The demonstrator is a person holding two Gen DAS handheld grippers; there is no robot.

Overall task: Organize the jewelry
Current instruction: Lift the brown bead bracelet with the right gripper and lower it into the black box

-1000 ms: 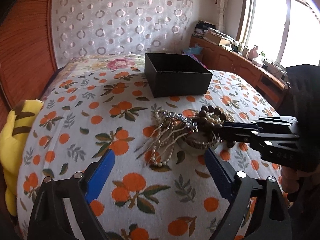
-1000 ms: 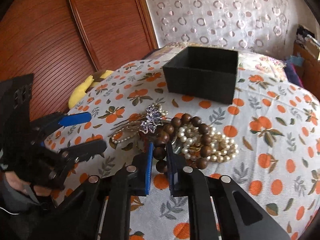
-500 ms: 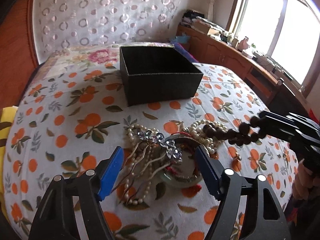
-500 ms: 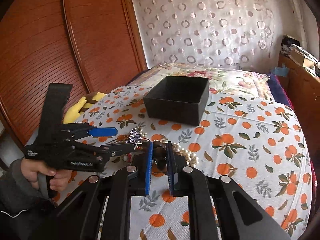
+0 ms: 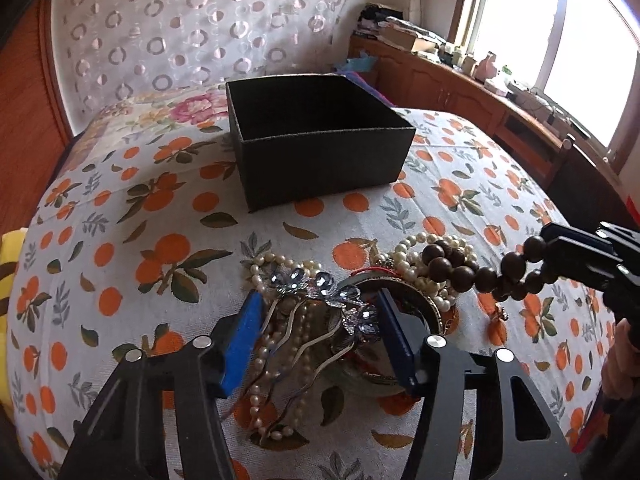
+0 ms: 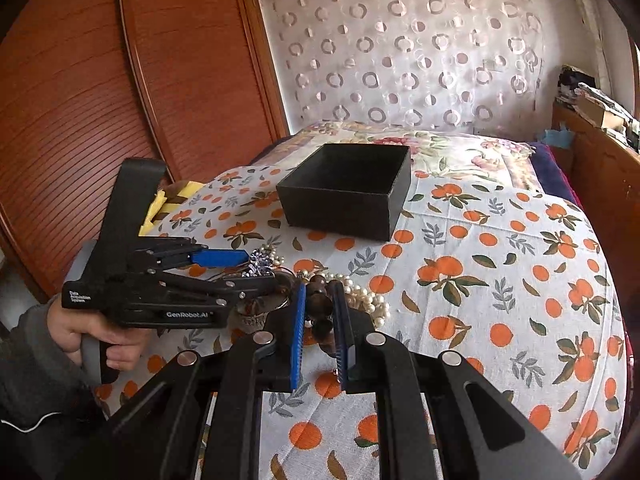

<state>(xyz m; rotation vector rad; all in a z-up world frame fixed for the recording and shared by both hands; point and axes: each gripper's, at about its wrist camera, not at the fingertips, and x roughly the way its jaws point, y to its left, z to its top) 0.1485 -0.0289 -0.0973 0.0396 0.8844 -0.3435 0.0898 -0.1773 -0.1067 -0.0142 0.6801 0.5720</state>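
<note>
Left claw (image 5: 316, 322) spread wide, straddling crystal hair comb (image 5: 324, 300) on the bed (image 5: 120, 240). Behind, open black box (image 5: 316, 152). At right, right claw (image 6: 320, 312) pinched on wooden bead bracelet (image 5: 480, 270), lifted off pearl pile (image 5: 420, 256).

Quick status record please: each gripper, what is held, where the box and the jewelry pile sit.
right gripper: shut on brown wooden bead bracelet, lifted, part trailing over the pile
left gripper: open, fingers either side of silver crystal hair comb
pile: white pearl strands, round metal bangle, on orange-print bedspread
black square cardboard box: open, beyond pile; bottom not visible
</note>
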